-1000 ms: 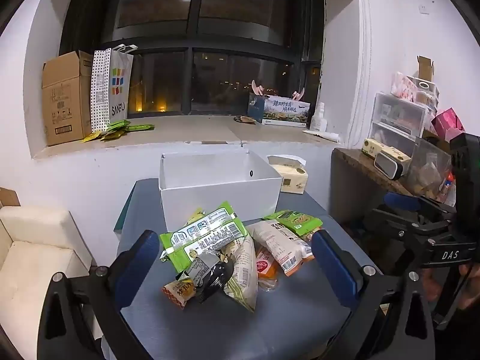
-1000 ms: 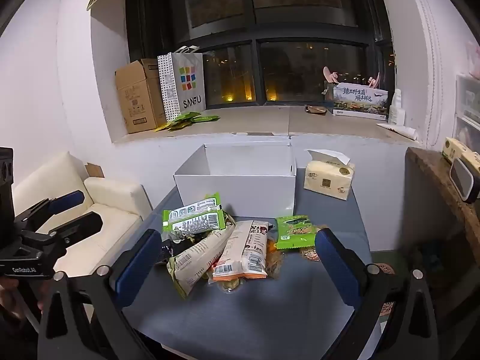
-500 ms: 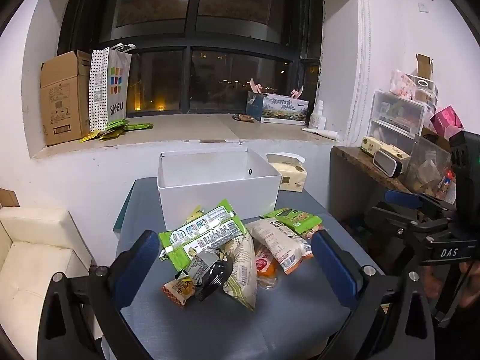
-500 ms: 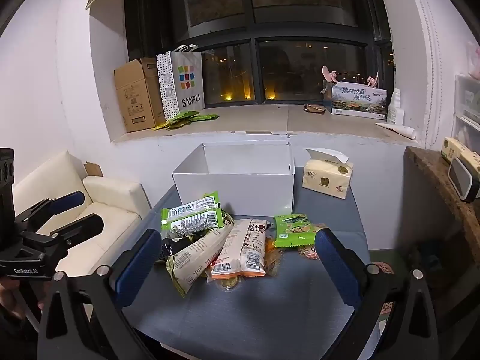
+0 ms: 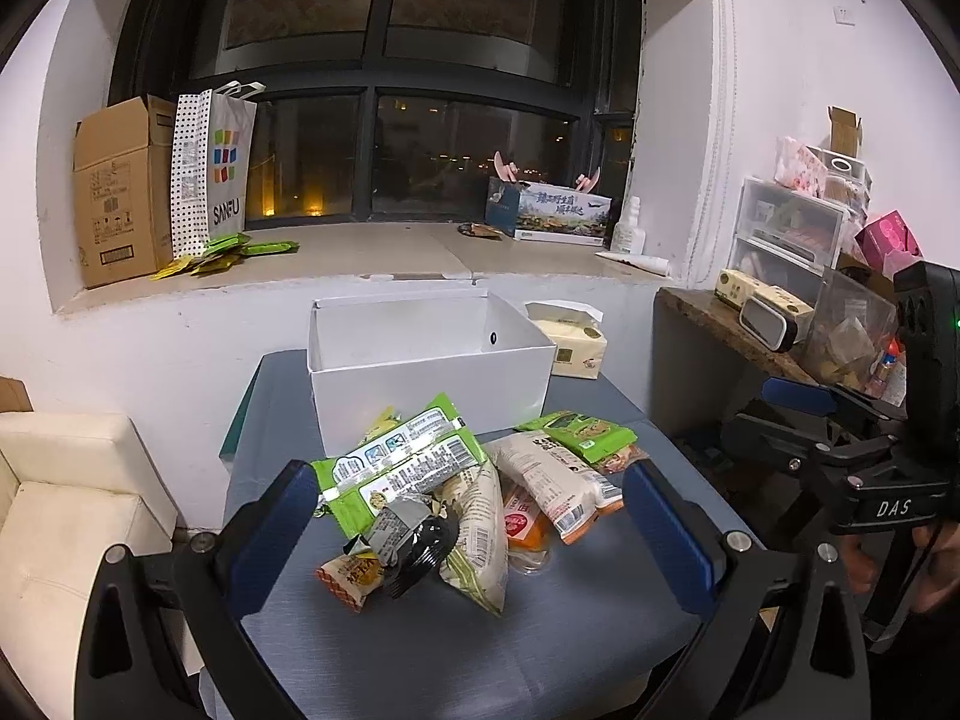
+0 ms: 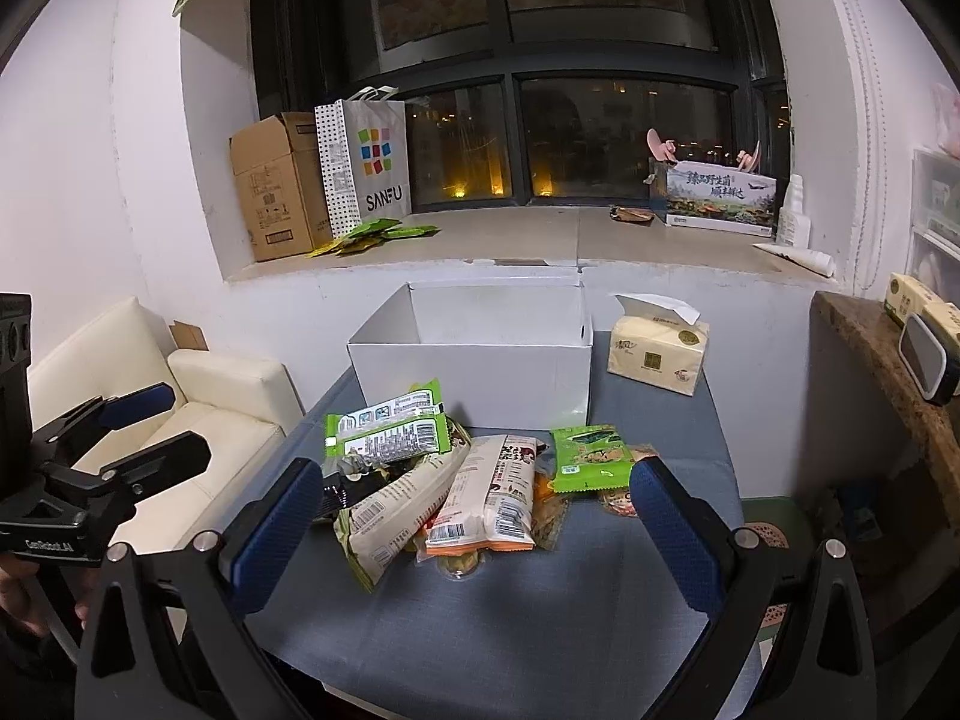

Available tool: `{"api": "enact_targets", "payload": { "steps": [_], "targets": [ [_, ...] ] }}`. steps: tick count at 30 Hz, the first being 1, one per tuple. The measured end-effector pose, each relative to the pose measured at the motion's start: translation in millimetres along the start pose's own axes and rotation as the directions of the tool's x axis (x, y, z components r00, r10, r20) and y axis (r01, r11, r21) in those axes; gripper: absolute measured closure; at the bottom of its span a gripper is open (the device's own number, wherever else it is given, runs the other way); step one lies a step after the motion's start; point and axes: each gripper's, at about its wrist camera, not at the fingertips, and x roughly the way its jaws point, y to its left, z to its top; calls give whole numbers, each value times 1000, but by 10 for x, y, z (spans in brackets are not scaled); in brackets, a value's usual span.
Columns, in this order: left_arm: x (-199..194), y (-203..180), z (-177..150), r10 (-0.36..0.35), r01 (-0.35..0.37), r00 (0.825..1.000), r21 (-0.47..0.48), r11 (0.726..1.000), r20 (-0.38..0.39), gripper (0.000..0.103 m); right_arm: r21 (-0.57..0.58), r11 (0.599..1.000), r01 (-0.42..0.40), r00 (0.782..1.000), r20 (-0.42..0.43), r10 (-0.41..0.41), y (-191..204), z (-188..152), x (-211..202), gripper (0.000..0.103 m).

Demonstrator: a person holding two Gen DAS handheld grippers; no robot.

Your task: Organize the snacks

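A heap of crinkly plastic snack packets [image 5: 456, 498] lies on the grey-blue square table [image 5: 456, 654], straight ahead of both tools. Behind the heap stands the open white cardboard box [image 6: 474, 354], also on the table. To the right of the box, seen from the right tool, sits the pale yellow soft pack of tissues [image 6: 657, 351]. Beyond the table runs the beige stone window sill [image 6: 540, 240]; at its left end stand the brown corrugated carton [image 6: 273, 186] and the dotted white paper shopping bag [image 6: 366, 162], side by side.
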Motion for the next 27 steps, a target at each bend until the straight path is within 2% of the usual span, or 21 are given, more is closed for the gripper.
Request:
{"api": "enact_targets", "payload": {
  "steps": [27],
  "targets": [
    [-14,0,-10,-1,1,1000,13,1000,-5,0,-4,1000,-11,1000,0,11,24,-6,-4,0]
  ]
}}
